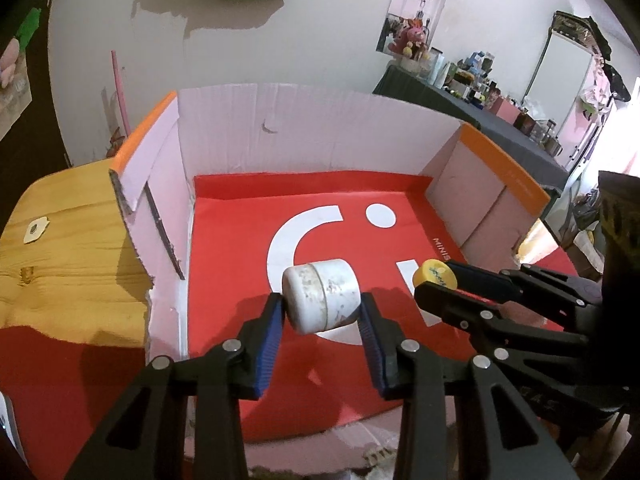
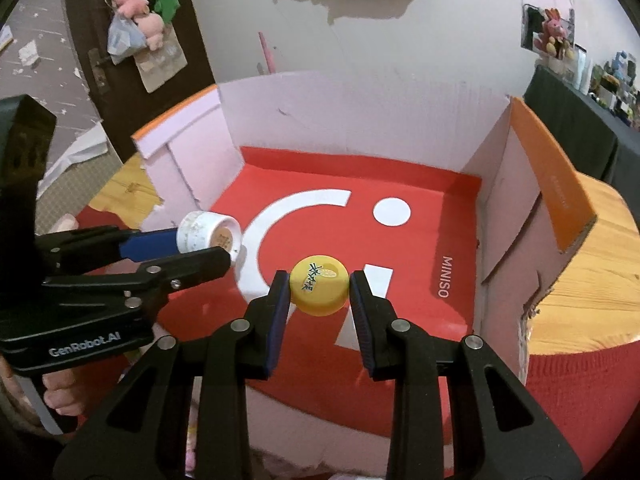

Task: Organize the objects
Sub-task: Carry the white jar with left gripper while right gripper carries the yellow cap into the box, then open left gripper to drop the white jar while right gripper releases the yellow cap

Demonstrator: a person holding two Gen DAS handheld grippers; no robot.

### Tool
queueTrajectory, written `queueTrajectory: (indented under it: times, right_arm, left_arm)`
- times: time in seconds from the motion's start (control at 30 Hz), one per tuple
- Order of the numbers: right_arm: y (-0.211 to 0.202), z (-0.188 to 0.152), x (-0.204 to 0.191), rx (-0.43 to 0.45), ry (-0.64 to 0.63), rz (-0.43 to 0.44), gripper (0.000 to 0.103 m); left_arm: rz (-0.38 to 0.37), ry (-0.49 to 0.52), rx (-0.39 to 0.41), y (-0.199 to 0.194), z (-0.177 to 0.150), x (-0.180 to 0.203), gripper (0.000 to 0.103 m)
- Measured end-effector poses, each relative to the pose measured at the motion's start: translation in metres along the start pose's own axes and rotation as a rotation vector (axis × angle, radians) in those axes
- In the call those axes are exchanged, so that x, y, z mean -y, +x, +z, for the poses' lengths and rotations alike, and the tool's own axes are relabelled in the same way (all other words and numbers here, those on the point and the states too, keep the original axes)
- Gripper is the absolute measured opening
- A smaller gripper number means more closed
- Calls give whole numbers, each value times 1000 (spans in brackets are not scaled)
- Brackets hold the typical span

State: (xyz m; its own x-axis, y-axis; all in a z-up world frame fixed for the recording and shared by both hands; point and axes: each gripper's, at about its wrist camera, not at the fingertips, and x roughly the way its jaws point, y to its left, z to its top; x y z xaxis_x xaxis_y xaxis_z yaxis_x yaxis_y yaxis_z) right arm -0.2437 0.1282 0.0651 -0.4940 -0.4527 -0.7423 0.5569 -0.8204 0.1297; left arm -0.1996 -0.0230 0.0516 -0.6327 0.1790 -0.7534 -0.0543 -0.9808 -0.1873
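A small white round plastic jar (image 1: 322,295) is pinched by its lid end and its bottom in the left tongs (image 1: 322,312), above the red floor of the open cardboard box (image 1: 304,136) on the wooden desk (image 1: 68,240). It looks light, hard and a bit slippery. To its right, a little yellow plastic bottle cap (image 2: 319,290) is pinched by its sides in the right tongs (image 2: 319,300), also over the box. It seems very light and easily dropped.

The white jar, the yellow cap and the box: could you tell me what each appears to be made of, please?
White jar: probably plastic, matte and scuffed with grey specks.
Yellow cap: likely moulded plastic, smooth with a slight sheen and printed dark characters.
Box: corrugated cardboard, judging by its ribbed walls and torn fluted edges; the floor is printed red.
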Motion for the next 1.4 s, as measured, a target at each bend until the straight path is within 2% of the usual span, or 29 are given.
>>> queueTrajectory:
  times: [0.2,0.27,0.57,0.9,1.07,1.4]
  right_arm:
    - [12,0,6,-36,8,-13,29]
    - [15,0,8,-44,7,-19,29]
    - [26,-6,15,-88,19,-26,29]
    - [25,-6,18,-86,23,-22,29]
    - [25,-6,18,-84,30,-15,29]
    - [22,-7,19,-81,41,-5,30]
  left_arm:
    - [5,-7,-29,12,0,-4,37]
    - [7,-12,-48,17,0,-5,33]
    - [3,-18,-38,18,0,-6,33]
    - [-8,-37,-30,19,2,-9,33]
    - [-11,-39,-50,25,1,-8,32]
    - [25,-51,-49,25,1,-13,34]
